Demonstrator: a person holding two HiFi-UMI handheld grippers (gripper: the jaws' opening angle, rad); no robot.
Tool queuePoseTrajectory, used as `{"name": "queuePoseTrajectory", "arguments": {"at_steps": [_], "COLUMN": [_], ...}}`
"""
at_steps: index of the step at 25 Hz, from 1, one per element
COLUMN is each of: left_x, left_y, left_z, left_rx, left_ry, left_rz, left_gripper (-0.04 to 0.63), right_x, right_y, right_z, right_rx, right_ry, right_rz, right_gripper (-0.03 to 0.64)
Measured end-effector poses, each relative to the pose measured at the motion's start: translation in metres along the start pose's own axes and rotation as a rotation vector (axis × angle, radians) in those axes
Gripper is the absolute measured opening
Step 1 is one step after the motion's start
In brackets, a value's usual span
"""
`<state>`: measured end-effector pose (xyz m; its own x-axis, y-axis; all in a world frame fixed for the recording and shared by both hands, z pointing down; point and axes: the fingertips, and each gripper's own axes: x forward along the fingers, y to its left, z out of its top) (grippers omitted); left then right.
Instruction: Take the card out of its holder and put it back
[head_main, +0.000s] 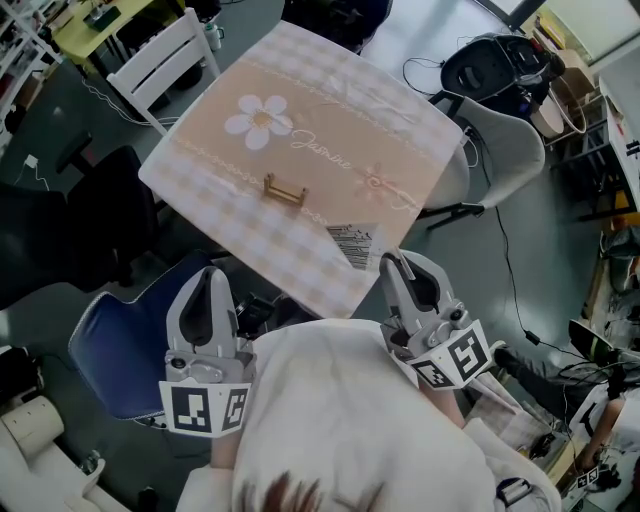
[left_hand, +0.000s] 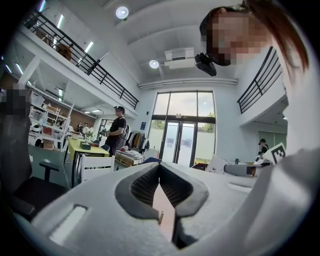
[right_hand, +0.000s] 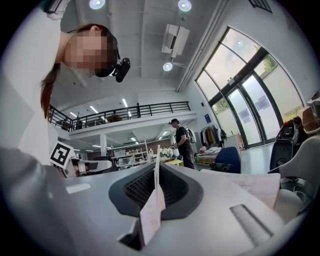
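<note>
A small brass-coloured card holder stands empty near the middle of the table with the peach checked cloth. The white printed card hangs over the table's near corner, its near edge pinched in my right gripper. In the right gripper view the card stands edge-on between the dark pads of the right gripper, which is shut on it. My left gripper hovers off the table's near edge, left of the card. Its tips meet in the left gripper view, with nothing between them.
A white slatted chair stands at the table's far left, a grey chair at its right, and a blue seat below my left gripper. Cables run across the floor. A person in black stands in the distance.
</note>
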<state>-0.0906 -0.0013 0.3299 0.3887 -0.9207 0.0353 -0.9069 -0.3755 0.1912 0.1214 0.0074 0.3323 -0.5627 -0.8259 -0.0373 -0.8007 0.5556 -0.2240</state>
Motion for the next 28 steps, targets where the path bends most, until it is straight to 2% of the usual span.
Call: {"name": "queuePoseTrajectory", "arguments": {"at_steps": [18, 23, 28], "left_x": [0.022, 0.025, 0.023], "left_y": [-0.004, -0.002, 0.007], "left_z": [-0.013, -0.016, -0.018], "left_rx": [-0.046, -0.060, -0.061], "left_ry": [0.039, 0.047, 0.051], "left_rz": [-0.037, -0.028, 0.006], "left_gripper": [0.000, 0.000, 0.000], "right_x": [0.007, 0.013, 0.026], "right_y": [-0.019, -0.028, -0.035], "right_z": [0.006, 0.009, 0.011], "right_rx": [-0.020, -0.024, -0.028], "right_ry": [0.026, 0.028, 0.027], "right_rz": [-0.036, -0.040, -0.007], "right_gripper": [0.020, 0.018, 0.019]}}
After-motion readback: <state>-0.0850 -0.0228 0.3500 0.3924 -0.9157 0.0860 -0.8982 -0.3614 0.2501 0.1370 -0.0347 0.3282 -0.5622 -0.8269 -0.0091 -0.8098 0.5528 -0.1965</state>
